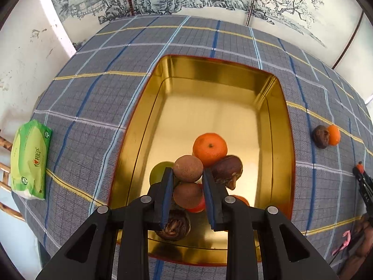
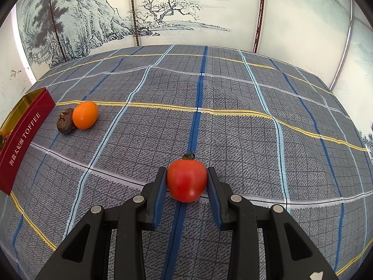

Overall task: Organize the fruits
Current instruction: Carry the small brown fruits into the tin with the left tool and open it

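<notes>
My left gripper (image 1: 188, 175) hangs over the near end of the gold tin (image 1: 279, 88), its blue pads closed on a round brown fruit (image 1: 188, 168). A second brown ball (image 1: 188, 195) sits just below it between the fingers; I cannot tell whether that one is held too or lies in the tin. Around the fingertips, inside the tin, I see an orange mandarin (image 1: 209, 148) at 12 o'clock, a dark wrinkled fruit (image 1: 227, 170) at 3 o'clock and a green fruit (image 1: 158, 172) at 9 o'clock. A dark brown fruit (image 1: 173, 226) lies under my left finger at 6 o'clock.

My right gripper (image 2: 187, 179) is clamped on a red tomato (image 2: 187, 180), stem pointing away, low over the plaid cloth (image 2: 256, 128). At 10 o'clock from it, a small orange fruit (image 2: 84, 114) touches a dark shrivelled fruit (image 2: 66, 124), both on the cloth just beside the tin's red wall (image 2: 23, 137).

A green tissue pack (image 1: 30, 161) lies at 9 o'clock on the cloth in the left wrist view.
</notes>
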